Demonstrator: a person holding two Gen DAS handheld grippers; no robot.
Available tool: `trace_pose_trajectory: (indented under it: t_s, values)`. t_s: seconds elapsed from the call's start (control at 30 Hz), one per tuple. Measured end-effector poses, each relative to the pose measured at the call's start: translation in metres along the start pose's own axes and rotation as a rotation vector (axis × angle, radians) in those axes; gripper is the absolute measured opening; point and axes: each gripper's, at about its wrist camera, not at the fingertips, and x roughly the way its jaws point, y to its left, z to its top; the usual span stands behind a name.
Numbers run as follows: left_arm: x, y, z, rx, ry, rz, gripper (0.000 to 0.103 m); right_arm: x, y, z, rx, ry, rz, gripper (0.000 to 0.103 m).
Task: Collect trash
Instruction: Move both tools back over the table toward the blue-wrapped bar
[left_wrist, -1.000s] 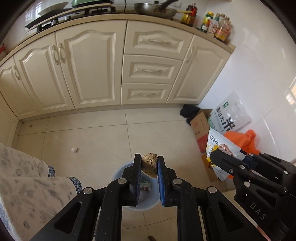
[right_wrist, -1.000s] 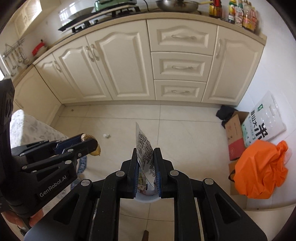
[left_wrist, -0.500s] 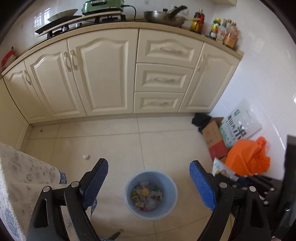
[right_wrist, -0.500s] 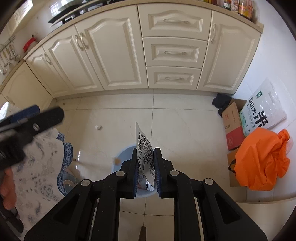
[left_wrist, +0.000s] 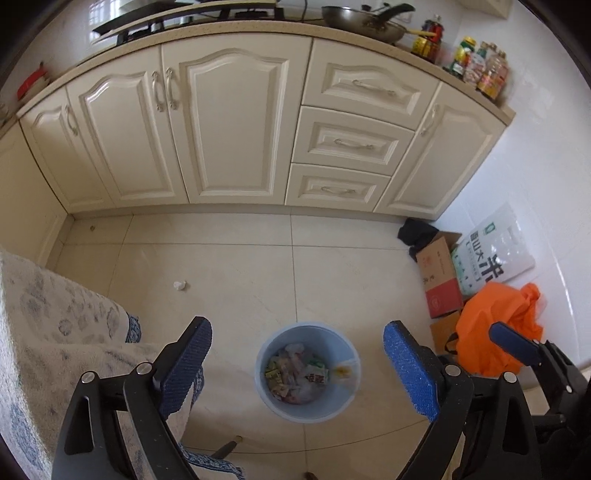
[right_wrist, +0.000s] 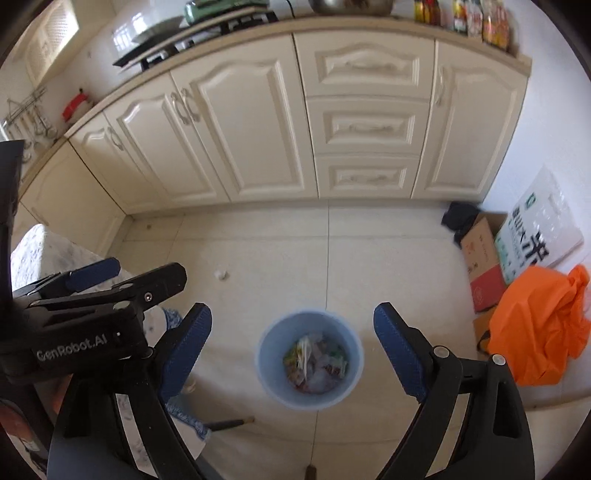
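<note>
While both tools hang over the blue trash bin (left_wrist: 308, 373), the drop-off step is judged to be in hand: the left tool (left_wrist: 297, 363) and the right tool (right_wrist: 291, 354) are seen opening wide, with nothing between their jaws. Wrappers lie inside the bin. A crumpled white scrap (left_wrist: 179, 285) remains on the floor near the cabinets, well apart from the bin; a reach toward it is called for next.
</note>
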Motion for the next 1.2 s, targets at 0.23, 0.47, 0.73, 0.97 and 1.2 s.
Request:
trace_pose_trajectory:
  t_s: [0.23,0.47,0.73,0.97,1.2]
  values:
    - [-0.002,0.007,0.004,0.010,0.012,0.009,0.092,-0.001,0.015,0.005,-0.050,0.013,-0.055,0.091]
    - [-0.007,0.008,-0.004,0.023,0.007,0.003,0.092,-0.003,0.012,0.006,-0.044,0.030,-0.079,0.091]
    - [-0.021,0.017,-0.013,0.033,-0.018,-0.020,0.092,-0.012,0.013,0.004,-0.061,0.027,-0.091,0.091]
    - [-0.049,0.038,-0.014,0.001,-0.044,-0.031,0.093,-0.025,0.012,0.007,-0.077,0.012,-0.110,0.091]
    - [-0.101,0.057,-0.022,-0.008,-0.111,0.020,0.096,-0.053,0.015,0.018,-0.023,-0.004,-0.027,0.091]
